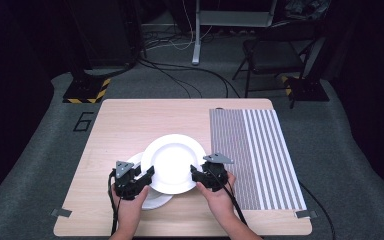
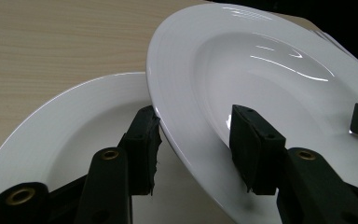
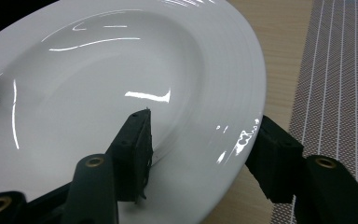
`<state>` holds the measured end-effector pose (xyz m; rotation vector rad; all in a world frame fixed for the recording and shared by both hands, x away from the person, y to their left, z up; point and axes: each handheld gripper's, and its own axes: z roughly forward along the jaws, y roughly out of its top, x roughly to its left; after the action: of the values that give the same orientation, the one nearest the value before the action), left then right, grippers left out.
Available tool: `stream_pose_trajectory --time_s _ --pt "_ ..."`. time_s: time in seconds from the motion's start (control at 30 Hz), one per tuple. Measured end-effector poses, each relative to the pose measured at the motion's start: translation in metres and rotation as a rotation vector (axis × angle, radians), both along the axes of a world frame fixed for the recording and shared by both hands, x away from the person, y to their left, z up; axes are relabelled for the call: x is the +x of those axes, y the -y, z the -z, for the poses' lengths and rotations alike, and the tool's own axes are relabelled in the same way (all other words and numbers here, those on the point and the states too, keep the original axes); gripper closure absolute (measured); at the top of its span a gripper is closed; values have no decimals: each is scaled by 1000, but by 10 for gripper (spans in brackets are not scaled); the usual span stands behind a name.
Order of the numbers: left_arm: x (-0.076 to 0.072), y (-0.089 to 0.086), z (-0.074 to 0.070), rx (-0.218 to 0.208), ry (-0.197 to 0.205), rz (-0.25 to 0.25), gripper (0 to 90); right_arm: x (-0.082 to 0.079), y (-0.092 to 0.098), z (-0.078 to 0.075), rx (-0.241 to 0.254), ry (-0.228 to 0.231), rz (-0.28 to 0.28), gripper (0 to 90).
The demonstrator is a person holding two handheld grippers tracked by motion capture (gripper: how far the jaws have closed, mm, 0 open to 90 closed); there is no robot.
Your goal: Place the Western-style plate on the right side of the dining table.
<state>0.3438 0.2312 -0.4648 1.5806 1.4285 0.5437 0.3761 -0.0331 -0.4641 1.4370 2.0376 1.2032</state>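
A deep white plate (image 1: 172,161) is gripped at both sides and sits partly over a second white plate (image 1: 152,200) that lies on the table. My left gripper (image 1: 147,176) is shut on its left rim, one pad under the rim and one on the inner slope. In the left gripper view the upper plate (image 2: 270,70) tilts above the lower plate (image 2: 74,121), with the left gripper (image 2: 196,135) astride the rim. My right gripper (image 1: 196,175) is shut on the right rim. In the right gripper view the right gripper (image 3: 205,144) clamps the plate (image 3: 98,74).
The wooden table (image 1: 130,125) carries a grey striped placemat (image 1: 255,155) on its right side, close to the right hand. Tape tabs mark the near corners. Beyond the table stand a folding chair (image 1: 275,50), stands and floor cables.
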Motion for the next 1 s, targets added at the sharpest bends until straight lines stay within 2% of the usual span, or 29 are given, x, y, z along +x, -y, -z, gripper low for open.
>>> stream_pose_trajectory --time_s 0.27,0.6,1.0 --pt "4 -1 4 -8 -5 16 535 -1 1 1 -10 7 2 435" --pt "7 2 9 -9 -16 36 534 -2 6 5 -11 -9 8 436" --pt "9 8 7 -7 -12 52 535 -3 12 4 -7 -10 29 435"
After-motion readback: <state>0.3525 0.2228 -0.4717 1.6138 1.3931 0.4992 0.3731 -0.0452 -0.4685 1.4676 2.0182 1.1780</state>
